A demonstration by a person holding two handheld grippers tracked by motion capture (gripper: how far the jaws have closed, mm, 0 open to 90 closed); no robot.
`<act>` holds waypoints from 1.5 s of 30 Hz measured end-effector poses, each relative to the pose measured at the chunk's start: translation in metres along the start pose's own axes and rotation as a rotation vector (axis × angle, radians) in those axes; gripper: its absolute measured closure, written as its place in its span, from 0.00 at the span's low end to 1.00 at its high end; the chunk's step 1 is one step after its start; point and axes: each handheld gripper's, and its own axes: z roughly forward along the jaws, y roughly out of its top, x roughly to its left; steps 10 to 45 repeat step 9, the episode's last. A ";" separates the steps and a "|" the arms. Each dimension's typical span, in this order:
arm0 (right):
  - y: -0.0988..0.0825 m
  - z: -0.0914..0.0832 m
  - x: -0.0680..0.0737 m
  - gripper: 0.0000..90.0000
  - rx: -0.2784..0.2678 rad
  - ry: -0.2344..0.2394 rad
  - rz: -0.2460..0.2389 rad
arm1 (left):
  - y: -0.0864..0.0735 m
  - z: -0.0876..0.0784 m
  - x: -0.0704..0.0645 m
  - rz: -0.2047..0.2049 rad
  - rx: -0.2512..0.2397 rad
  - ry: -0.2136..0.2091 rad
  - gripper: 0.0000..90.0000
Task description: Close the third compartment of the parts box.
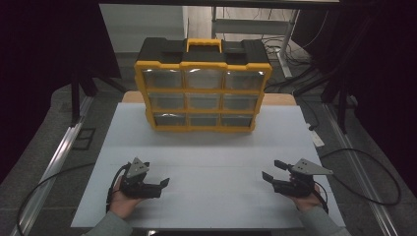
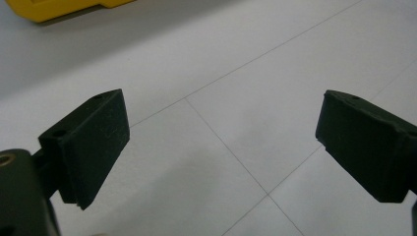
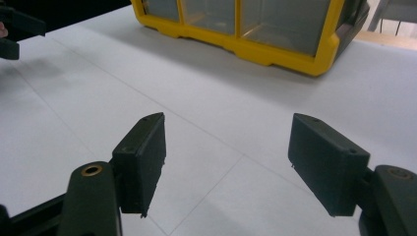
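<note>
Black grippers [image 1: 164, 183], grey three-cornered plates, trailing cables, grey sleeves.

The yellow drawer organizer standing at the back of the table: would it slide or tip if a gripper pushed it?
The organizer is probably rigid plastic. It stands tall on a narrow base, so a high push might tip it backward. A low push would likelier slide it on the smooth white table.

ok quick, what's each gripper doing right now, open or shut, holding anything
Left gripper: open, nothing between its black jaws, low over the white table.
Right gripper: open, empty, pointing toward the yellow and black plastic drawer organiser.
</note>
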 end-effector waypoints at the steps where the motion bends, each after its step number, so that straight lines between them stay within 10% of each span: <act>1: -0.001 0.001 0.000 0.34 0.004 0.000 -0.002 | 0.000 0.000 0.000 0.000 0.000 0.000 0.07; 45: -0.001 0.003 0.003 0.34 0.015 -0.002 -0.020 | 0.000 0.000 0.000 0.000 0.001 0.002 0.07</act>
